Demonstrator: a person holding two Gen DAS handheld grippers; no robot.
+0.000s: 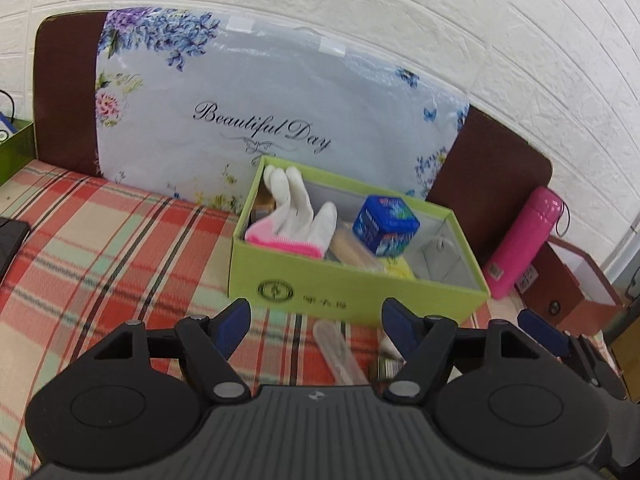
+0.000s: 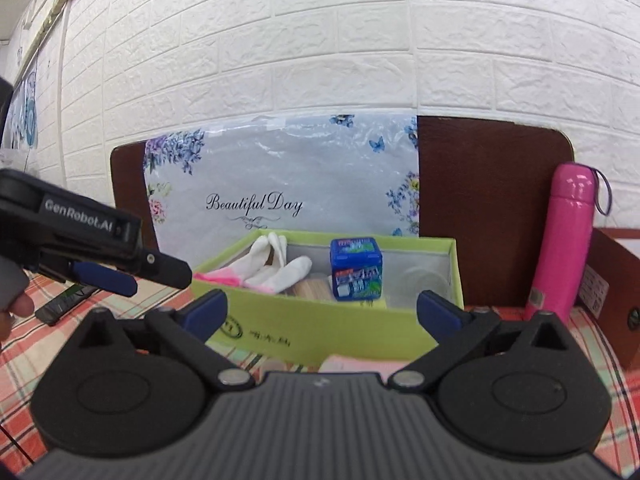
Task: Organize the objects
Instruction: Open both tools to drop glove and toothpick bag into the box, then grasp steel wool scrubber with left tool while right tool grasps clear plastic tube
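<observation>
A lime-green box stands on the plaid bed. Inside it lie a white glove with a pink cuff, a blue tin, a wooden piece and a clear round item. My left gripper is open and empty, just short of the box front; it also shows in the right wrist view. My right gripper is open and empty at the box front. A clear plastic stick lies on the bed between the left fingers.
A packaged floral pillow leans on the brown headboard behind the box. A pink flask stands to the right beside a brown box. A dark remote lies at left.
</observation>
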